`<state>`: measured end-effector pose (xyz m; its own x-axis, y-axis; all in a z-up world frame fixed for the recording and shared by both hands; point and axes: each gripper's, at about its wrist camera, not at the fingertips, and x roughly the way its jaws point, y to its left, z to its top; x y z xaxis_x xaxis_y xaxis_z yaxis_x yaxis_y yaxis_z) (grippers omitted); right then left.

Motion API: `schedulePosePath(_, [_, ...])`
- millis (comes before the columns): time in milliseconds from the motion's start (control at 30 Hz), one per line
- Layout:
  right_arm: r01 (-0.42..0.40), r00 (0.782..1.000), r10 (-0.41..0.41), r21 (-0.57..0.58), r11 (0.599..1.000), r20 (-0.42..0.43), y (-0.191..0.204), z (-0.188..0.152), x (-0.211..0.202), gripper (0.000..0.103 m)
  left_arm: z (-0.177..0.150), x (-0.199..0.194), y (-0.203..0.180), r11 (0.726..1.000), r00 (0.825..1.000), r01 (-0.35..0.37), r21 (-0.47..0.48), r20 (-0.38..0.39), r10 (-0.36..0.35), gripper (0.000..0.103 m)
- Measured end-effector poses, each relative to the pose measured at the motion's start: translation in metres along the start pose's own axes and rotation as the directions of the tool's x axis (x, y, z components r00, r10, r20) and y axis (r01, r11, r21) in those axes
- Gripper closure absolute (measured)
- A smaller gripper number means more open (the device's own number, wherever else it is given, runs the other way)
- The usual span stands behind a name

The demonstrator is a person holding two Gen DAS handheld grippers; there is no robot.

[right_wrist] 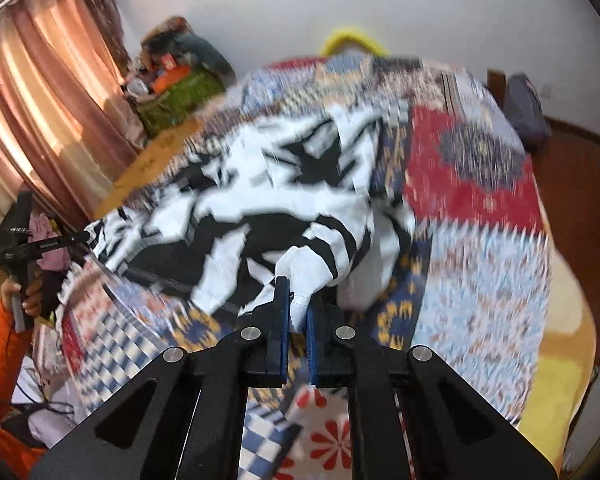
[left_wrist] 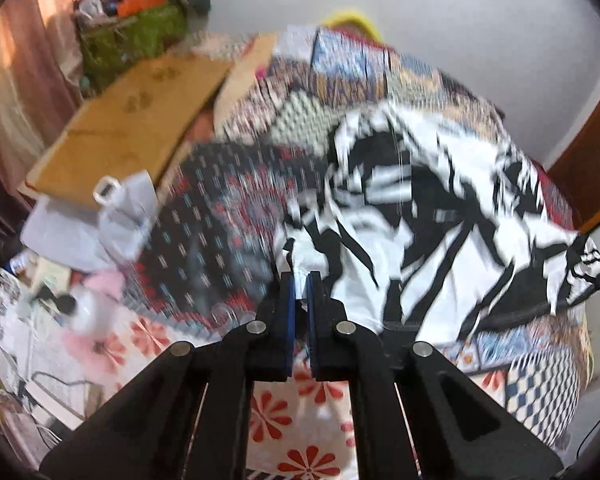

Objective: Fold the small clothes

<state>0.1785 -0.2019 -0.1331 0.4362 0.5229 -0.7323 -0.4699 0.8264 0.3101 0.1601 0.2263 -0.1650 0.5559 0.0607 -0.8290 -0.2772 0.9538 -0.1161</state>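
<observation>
While both frames are motion-blurred, the left gripper (left_wrist: 300, 292) has its blue-padded fingers pinching a white hem corner of the black-and-white patterned garment (left_wrist: 420, 216). Right gripper (right_wrist: 298, 304) fingers pinch another soft corner. The crumpled cloth stretches ahead of the fingers over the patchwork quilt (right_wrist: 480, 240).

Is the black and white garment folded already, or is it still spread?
Not folded: the garment lies rumpled on the quilt, one edge pinched by each gripper.
</observation>
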Motion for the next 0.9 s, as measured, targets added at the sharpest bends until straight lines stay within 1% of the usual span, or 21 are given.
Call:
schedulePosePath(133, [0.002, 0.997, 0.000, -0.020, 1.000, 0.080, 0.006, 0.027, -0.011, 0.097, 0.034, -0.021, -0.003, 1.000, 0.997, 0.008, -0.009, 0.076, -0.008, 0.098])
schedulePosePath(200, [0.006, 0.993, -0.003, -0.025, 1.000, 0.115, 0.006, 0.041, -0.015, 0.097, 0.051, -0.030, -0.009, 1.000, 0.994, 0.021, -0.012, 0.108, -0.019, 0.098])
schedulePosePath(233, [0.009, 0.991, -0.006, -0.025, 1.000, 0.130, 0.006, 0.047, -0.015, 0.097, 0.061, -0.034, -0.014, 1.000, 0.991, 0.016, -0.002, 0.131, -0.015, 0.098])
schedulePosePath(333, [0.027, 0.985, -0.022, -0.027, 0.999, 0.171, 0.004, 0.072, -0.012, 0.097, 0.084, -0.040, -0.027, 1.000, 0.985, -0.011, 0.029, 0.175, 0.006, 0.098])
schedulePosePath(433, [0.059, 0.979, -0.052, -0.030, 0.998, 0.197, -0.001, 0.093, -0.007, 0.098, 0.112, -0.032, -0.039, 0.997, 0.978, -0.064, 0.051, 0.204, 0.052, 0.098])
schedulePosePath(600, [0.104, 0.973, -0.105, 0.014, 0.994, 0.205, -0.022, 0.123, 0.013, 0.098, 0.152, 0.002, -0.044, 0.990, 0.971, -0.136, 0.028, 0.204, 0.128, 0.099])
schedulePosePath(733, [0.137, 0.974, -0.147, 0.069, 0.988, 0.174, -0.049, 0.138, 0.039, 0.098, 0.180, 0.052, -0.037, 0.979, 0.968, -0.202, -0.019, 0.145, 0.203, 0.099])
schedulePosePath(833, [0.145, 0.978, -0.157, 0.095, 0.985, 0.140, -0.066, 0.146, 0.061, 0.098, 0.194, 0.088, -0.033, 0.977, 0.972, -0.209, -0.042, 0.104, 0.213, 0.099])
schedulePosePath(900, [0.154, 0.979, -0.165, 0.096, 0.984, 0.121, -0.072, 0.151, 0.076, 0.098, 0.204, 0.111, -0.035, 0.974, 0.970, -0.221, -0.042, 0.089, 0.224, 0.099])
